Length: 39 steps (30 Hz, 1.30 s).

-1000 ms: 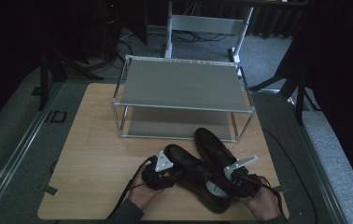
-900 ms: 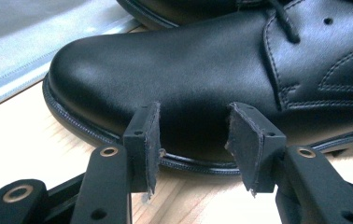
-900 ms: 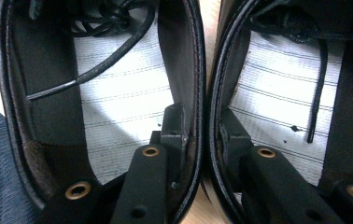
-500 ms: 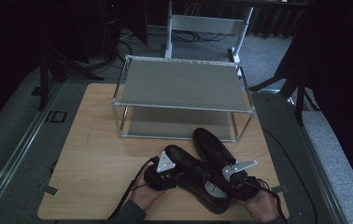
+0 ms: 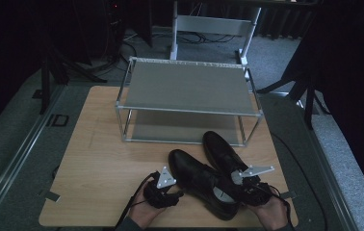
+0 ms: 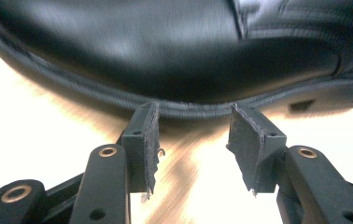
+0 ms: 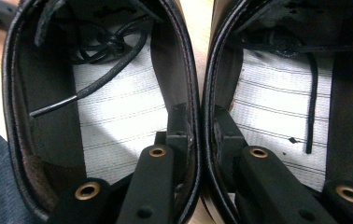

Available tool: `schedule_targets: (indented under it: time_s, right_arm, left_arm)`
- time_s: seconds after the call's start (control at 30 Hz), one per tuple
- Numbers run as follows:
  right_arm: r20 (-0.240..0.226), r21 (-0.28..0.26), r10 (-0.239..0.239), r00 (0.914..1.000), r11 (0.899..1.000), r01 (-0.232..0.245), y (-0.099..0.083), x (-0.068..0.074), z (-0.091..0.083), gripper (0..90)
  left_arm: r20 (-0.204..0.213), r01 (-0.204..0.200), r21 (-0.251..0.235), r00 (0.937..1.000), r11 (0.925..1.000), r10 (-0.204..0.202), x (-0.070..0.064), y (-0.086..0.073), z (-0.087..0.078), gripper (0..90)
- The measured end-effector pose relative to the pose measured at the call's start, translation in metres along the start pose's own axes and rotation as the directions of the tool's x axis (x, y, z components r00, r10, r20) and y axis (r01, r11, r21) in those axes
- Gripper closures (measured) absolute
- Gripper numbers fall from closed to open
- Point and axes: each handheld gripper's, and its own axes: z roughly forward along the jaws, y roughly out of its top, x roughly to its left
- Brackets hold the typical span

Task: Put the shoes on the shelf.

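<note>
Two black leather shoes lie side by side on the wooden table (image 5: 98,159), toes toward the rack: the left shoe (image 5: 197,175) and the right shoe (image 5: 220,150). My right gripper (image 5: 248,186) is at their heel ends. In the right gripper view it (image 7: 201,126) is shut on the two touching inner walls, one jaw inside the left shoe (image 7: 114,107) and one inside the right shoe (image 7: 277,102). My left gripper (image 5: 172,197) is open beside the left shoe. In the left gripper view its jaws (image 6: 193,135) stand just short of the shoe's sole edge (image 6: 165,46), holding nothing.
A two-shelf metal shoe rack (image 5: 185,110) stands at the back of the table, both shelves bare. Bare wood lies to the left of the shoes. The table's front edge is close under both hands. Dark stands and cables surround the table.
My left gripper has drawn back a little toward the front edge, off the left shoe's side. The shoes and the right gripper have barely shifted.
</note>
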Motion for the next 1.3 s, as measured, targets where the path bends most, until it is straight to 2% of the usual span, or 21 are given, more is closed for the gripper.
schedule_targets:
  time_s: [0.2, 0.27, 0.4, 0.57, 0.67, 0.73, 0.9, 1.1, 1.3]
  right_arm:
    - [0.006, -0.023, 0.022, 0.9997, 0.999, -0.022, -0.003, 0.003, -0.001, 80.8]
    - [-0.006, -0.024, 0.013, 0.9999, 1.0, -0.013, -0.003, 0.007, -0.001, 80.7]
    - [-0.002, -0.042, -0.005, 1.0, 0.999, 0.004, -0.002, 0.016, 0.001, 80.6]
    - [0.017, -0.054, -0.032, 0.9993, 0.998, 0.033, 0.003, 0.022, 0.001, 80.5]
    - [0.022, -0.066, -0.025, 0.9994, 0.997, 0.026, 0.006, 0.022, 0.001, 80.5]
    - [0.023, -0.083, -0.001, 0.9997, 0.997, 0.003, 0.007, 0.021, 0.002, 80.5]
    - [0.038, -0.116, 0.027, 0.9989, 0.993, -0.022, 0.013, 0.017, 0.0, 80.5]
    - [0.048, -0.151, 0.055, 0.9973, 0.987, -0.047, 0.022, 0.011, -0.001, 80.6]
    - [0.064, -0.165, 0.074, 0.9952, 0.984, -0.062, 0.032, 0.007, 0.004, 80.6]
  left_arm:
    - [-0.024, 0.024, -0.001, 0.9994, 0.9997, -0.024, 0.003, 0.004, 0.006, 53.9]
    - [-0.03, 0.04, -0.006, 0.9987, 0.9992, -0.04, 0.006, 0.007, 0.007, 54.0]
    - [-0.06, 0.049, -0.007, 0.997, 0.9988, -0.049, 0.01, 0.012, 0.009, 53.9]
    - [-0.048, 0.065, -0.026, 0.9967, 0.9976, -0.066, 0.018, 0.02, 0.012, 54.6]
    - [-0.049, 0.076, -0.043, 0.9958, 0.9962, -0.078, 0.022, 0.025, 0.015, 55.3]
    - [-0.041, 0.091, -0.056, 0.9947, 0.9942, -0.094, 0.027, 0.029, 0.017, 55.6]
    - [-0.036, 0.101, -0.072, 0.9939, 0.9923, -0.104, 0.033, 0.039, 0.021, 58.0]
    - [-0.046, 0.118, -0.098, 0.9914, 0.9882, -0.122, 0.041, 0.053, 0.024, 58.7]
    - [-0.069, 0.124, -0.099, 0.9889, 0.9873, -0.132, 0.053, 0.063, 0.031, 59.2]
